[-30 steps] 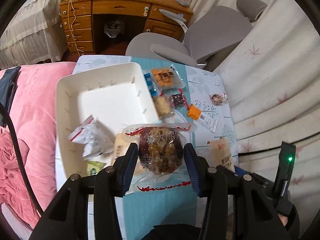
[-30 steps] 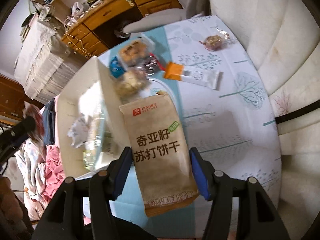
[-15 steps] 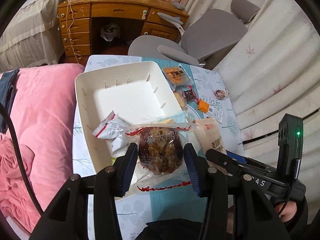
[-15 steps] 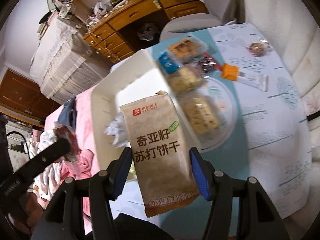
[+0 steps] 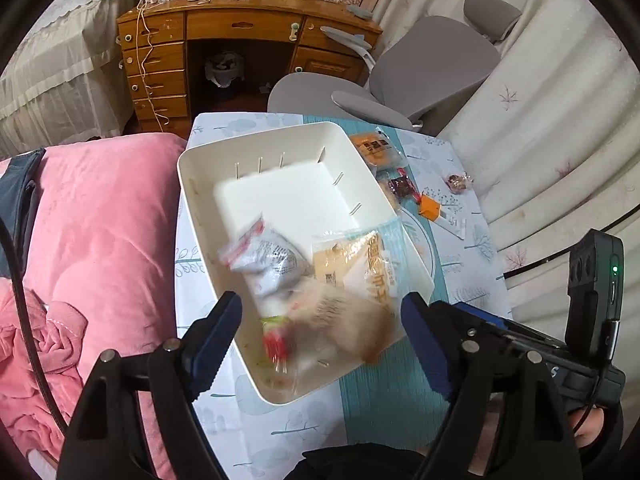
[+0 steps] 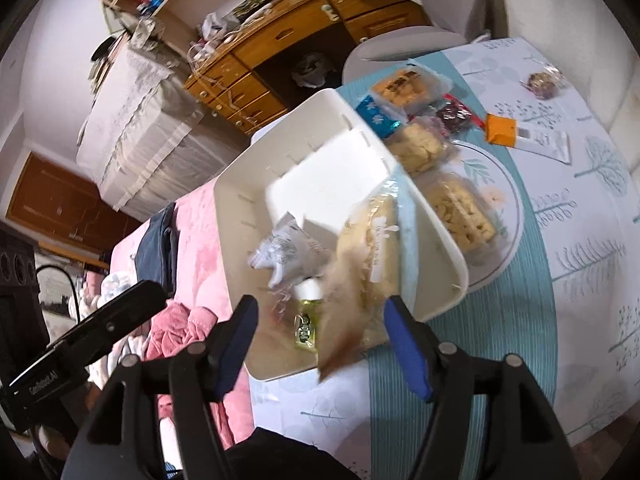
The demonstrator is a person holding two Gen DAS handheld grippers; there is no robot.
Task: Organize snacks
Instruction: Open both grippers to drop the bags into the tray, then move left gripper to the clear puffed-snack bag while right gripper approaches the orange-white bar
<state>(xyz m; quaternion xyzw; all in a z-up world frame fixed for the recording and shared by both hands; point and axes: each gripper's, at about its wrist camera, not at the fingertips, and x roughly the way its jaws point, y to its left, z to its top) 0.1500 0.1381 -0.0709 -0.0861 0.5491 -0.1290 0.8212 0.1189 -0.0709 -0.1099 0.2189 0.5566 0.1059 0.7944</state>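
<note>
Both held packets have dropped into the white bin (image 5: 200, 216), jaws spread.

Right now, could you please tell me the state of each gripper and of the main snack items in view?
left gripper: open, holding nothing
right gripper: open, holding nothing
white bin: upright, partly filled with packets
brown cracker packet: blurred, dropping into the bin
grey packet: lying in the bin
orange packet: on the table beside the bin
plate: holds a wrapped snack
</note>
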